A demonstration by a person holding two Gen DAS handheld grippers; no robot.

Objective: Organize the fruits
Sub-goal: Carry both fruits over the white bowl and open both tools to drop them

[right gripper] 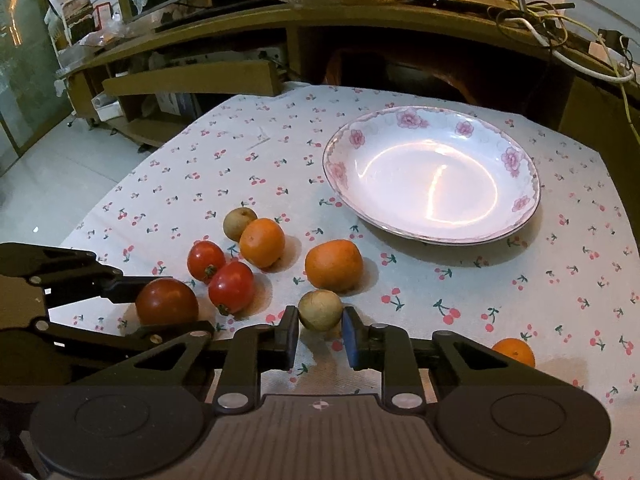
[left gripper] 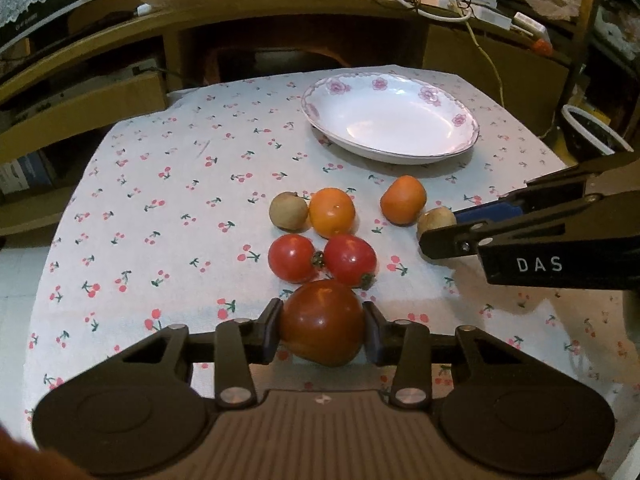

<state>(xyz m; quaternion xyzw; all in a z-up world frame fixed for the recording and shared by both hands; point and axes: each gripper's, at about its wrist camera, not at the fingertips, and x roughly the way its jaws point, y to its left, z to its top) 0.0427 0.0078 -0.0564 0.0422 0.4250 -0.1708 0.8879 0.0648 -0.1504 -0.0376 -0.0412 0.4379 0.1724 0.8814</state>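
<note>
My left gripper [left gripper: 322, 326] is shut on a dark red tomato [left gripper: 322, 322], seen also in the right wrist view [right gripper: 166, 300]. Two smaller red tomatoes [left gripper: 292, 258] [left gripper: 350, 260], two oranges [left gripper: 332, 212] [left gripper: 403, 199] and a brown longan [left gripper: 288, 211] lie beyond it on the cloth. My right gripper [right gripper: 320, 334] stands around a second brown longan [right gripper: 320, 309], its pads close beside it; contact is unclear. The empty flowered white plate [left gripper: 460, 120] [right gripper: 516, 160] sits at the far right.
A cherry-print cloth [left gripper: 160, 200] covers the table. Another orange [right gripper: 514, 352] lies near the right gripper's right side. A wooden shelf [left gripper: 280, 4] with a fruit bowl and cables stands behind the table. A dark bowl [left gripper: 592, 136] sits off the table's right edge.
</note>
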